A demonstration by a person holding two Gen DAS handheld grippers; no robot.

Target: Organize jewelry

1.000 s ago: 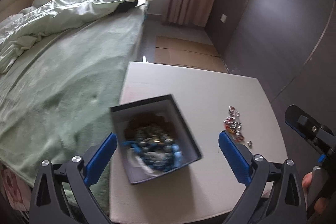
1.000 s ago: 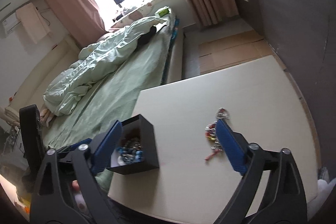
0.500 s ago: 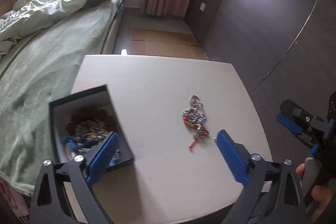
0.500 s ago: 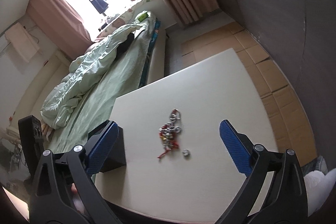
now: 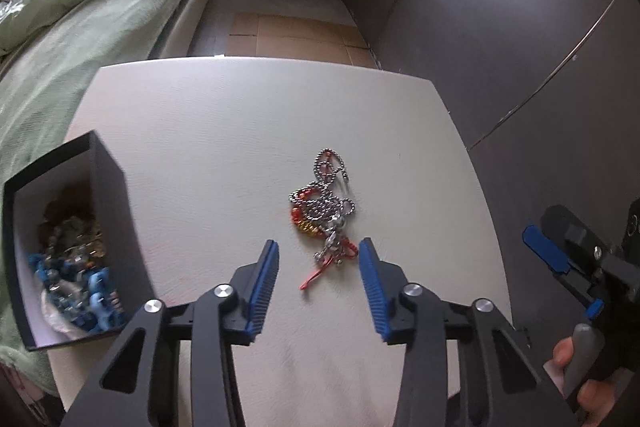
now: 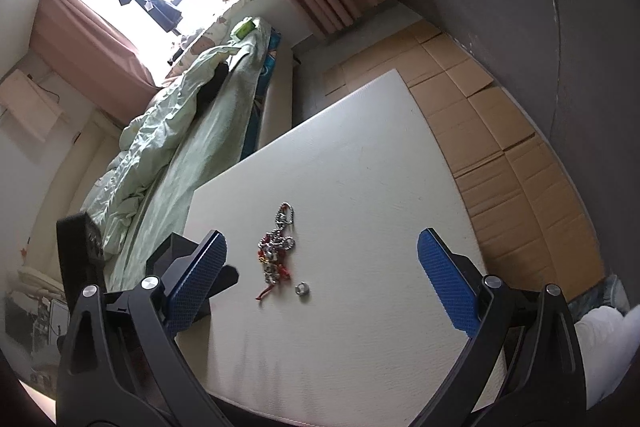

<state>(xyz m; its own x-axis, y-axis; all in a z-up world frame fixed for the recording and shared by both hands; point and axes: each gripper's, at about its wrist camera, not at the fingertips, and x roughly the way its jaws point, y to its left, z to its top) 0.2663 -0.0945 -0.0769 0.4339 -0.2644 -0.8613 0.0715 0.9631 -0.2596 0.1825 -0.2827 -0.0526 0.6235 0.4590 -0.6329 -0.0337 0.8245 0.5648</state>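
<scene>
The tangle of jewelry [image 5: 326, 215], a beaded metal chain knotted with red and orange cord, lies loose near the middle of the white desk [image 5: 240, 131], well apart from the black box [image 5: 112, 211] at the desk's left edge that already holds blue and metallic pieces. The left gripper [image 5: 319, 259] hangs just short of the tangle's near end with its jaws closing; only the tail of the red cord reaches into the gap and the pads press on nothing yet. If they shut there, I judge they may catch only the thin cord, so the heavier chain could swing, slip free or drag across the desk. A small silver ring [image 6: 301, 288] sits just beside the tangle and could be knocked off the desk or left behind. The right gripper [image 6: 320, 277] stands wide apart and empty, above the desk. No brand, label or writing can be read in either view.
</scene>
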